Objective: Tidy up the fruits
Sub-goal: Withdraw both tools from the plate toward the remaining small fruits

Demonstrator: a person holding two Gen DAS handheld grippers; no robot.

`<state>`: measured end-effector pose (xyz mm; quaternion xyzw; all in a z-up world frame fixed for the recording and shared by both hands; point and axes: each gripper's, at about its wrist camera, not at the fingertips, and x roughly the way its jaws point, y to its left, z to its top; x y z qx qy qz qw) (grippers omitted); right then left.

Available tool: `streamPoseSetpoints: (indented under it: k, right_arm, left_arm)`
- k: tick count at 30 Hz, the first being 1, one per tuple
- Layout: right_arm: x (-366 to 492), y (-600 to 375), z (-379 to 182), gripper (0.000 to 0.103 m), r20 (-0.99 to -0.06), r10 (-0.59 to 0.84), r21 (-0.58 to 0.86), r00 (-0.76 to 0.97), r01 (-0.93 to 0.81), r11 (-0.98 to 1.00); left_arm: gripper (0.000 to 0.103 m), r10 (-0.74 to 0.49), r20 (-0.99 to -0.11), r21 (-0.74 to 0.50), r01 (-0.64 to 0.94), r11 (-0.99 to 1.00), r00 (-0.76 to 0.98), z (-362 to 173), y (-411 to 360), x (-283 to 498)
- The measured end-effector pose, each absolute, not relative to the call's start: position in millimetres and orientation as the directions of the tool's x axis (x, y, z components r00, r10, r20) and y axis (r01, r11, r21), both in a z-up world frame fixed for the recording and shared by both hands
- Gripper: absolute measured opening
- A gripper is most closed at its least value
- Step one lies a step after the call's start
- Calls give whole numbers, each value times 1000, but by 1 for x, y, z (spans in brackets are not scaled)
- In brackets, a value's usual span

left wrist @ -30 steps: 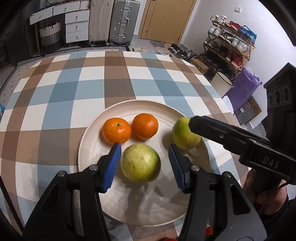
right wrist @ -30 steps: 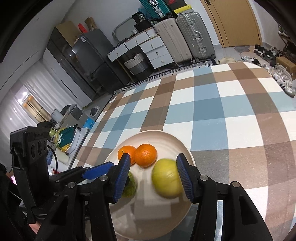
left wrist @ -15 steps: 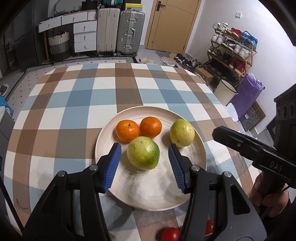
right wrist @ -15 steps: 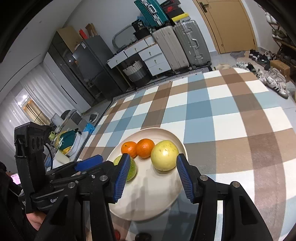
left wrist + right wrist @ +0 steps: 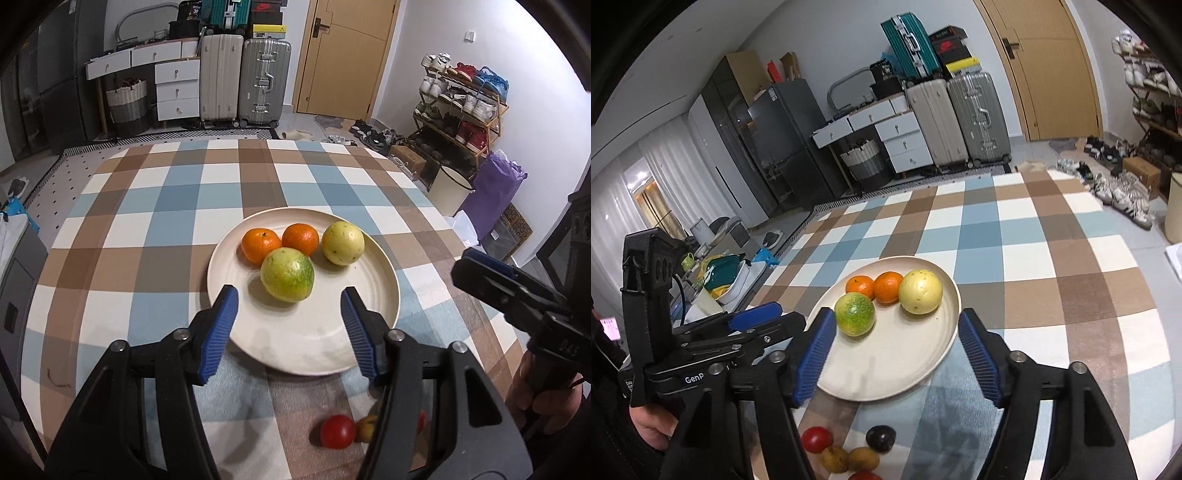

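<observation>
Left wrist view: the left gripper (image 5: 289, 318) has withdrawn from the green fruit (image 5: 287, 275); its jaws are opening and nothing lies between the blue pads, so the fruit is released. A second ago that fruit sat between these pads; it now rests free on the plate (image 5: 317, 350), at 12 o'clock from the fingertips. In the right wrist view, the right gripper (image 5: 897, 352) has likewise backed off, jaws opening and empty, with the yellow fruit (image 5: 920, 291) lying free at 1 o'clock, where a second ago it sat between the pads. Both fruits touch or sit just beside the two oranges (image 5: 280, 242) at the plate's far side, forming one cluster. Judgement: this placement step is complete. Remaining work lies near the bottom edge, at 6 o'clock from the plate: a red fruit (image 5: 817, 439), a dark fruit (image 5: 881, 438) and small brown fruits (image 5: 849, 459) rest on the checked tablecloth (image 5: 1052, 258), off the plate.
</observation>
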<state>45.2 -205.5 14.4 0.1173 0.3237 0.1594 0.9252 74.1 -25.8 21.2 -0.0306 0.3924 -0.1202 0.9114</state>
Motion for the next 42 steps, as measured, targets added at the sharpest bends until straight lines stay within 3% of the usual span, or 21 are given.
streamPoseSetpoints:
  k: [4,7,16,24,42]
  right_arm:
    - [29,-201,17,81,-547,368,308,752,-228,924]
    - [20,-199,16,88,-542,357,298,761,-223,928]
    - [-5,-200,18,98,-528,342,303,777,-204,931]
    - [-17,-202,14,99,-531,338,307,777,-195,932]
    - [-44,-205,-7,102,-555,355,323,752,-199,925]
  left_arm:
    - [64,-245,-695,-155,192,969,676,22,-23,59]
    - [77,-242,-692,-154,189,970,680,20,-22,48]
    - [87,-235,-694,-160,173,972,681,12,-19,25]
    - [102,-228,-694,-154,169,974,683,5,-20,5]
    - [102,-249,-762,-189,163,968,598,-40,-20,-3]
